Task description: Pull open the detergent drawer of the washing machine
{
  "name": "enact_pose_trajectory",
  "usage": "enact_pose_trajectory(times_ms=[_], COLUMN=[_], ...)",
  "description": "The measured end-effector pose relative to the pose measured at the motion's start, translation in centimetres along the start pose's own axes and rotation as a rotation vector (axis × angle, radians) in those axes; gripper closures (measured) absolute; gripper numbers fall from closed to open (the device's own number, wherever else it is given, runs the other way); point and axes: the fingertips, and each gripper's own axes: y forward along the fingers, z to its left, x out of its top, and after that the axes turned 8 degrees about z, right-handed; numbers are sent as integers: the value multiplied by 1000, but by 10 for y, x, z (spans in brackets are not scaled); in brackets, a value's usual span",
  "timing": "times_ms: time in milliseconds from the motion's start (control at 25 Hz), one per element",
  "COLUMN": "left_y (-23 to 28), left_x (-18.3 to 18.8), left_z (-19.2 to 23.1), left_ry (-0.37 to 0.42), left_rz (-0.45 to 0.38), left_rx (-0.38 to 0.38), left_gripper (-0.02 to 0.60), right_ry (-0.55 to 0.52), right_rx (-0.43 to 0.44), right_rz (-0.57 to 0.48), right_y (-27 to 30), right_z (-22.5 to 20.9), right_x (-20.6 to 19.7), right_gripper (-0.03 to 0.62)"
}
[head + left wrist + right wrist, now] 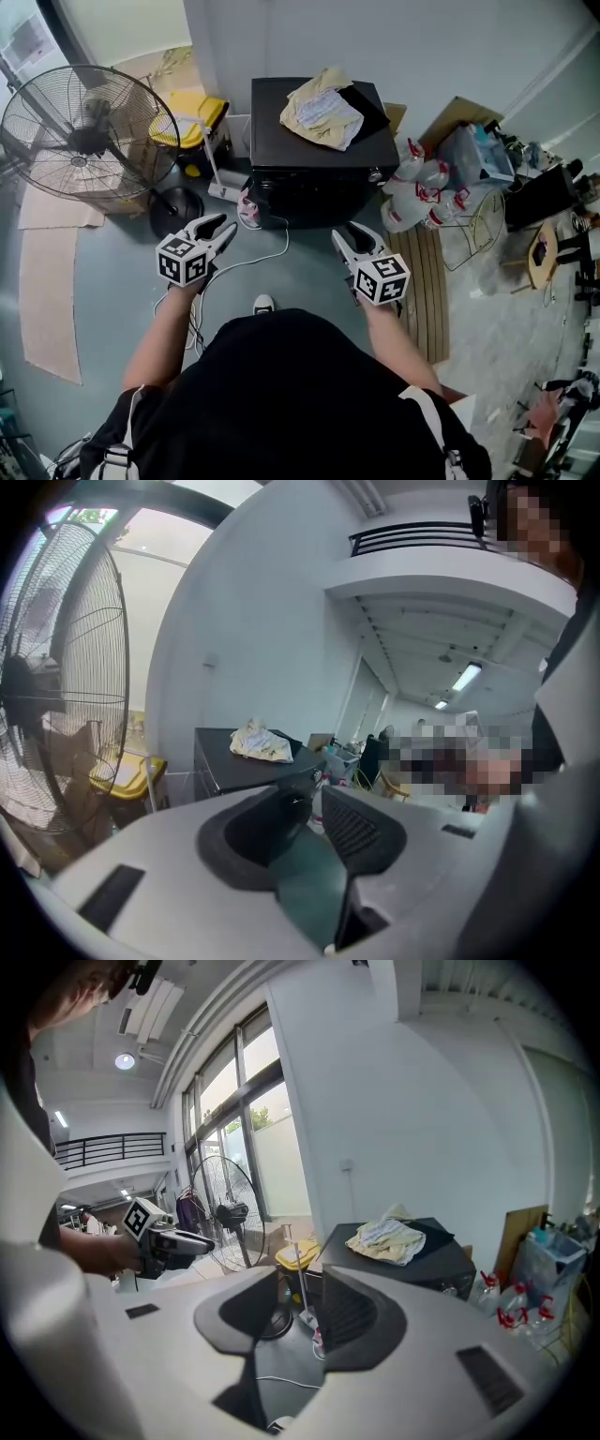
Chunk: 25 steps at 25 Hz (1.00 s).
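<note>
The black washing machine (319,150) stands against the far wall, with yellow and white cloths (323,111) and a dark cloth on its lid. It also shows in the left gripper view (234,766) and the right gripper view (412,1258). Its front face is seen only from above, and I cannot make out the detergent drawer. My left gripper (223,228) (314,799) hangs open in the air before the machine's left front corner, holding nothing. At its right front corner my right gripper (350,234) (300,1288) is open and empty too. Neither touches the machine.
A big floor fan (80,131) and a yellow bin (192,117) stand left of the machine. Spray bottles (417,192) and a slatted wooden board (427,281) lie to its right. A white cable (253,258) runs over the floor by my feet.
</note>
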Motion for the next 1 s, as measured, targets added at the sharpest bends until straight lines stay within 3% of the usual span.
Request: enact_pose_trajectory(times_ms=[1000], left_y=[19], left_x=[27], left_z=[54], left_ry=[21], left_rz=[23], left_rx=[-48], left_gripper=[445], right_ry=[33], right_rx=[-45], right_rz=[-11], right_y=[45], right_z=[-7], right_x=[28], right_gripper=[442])
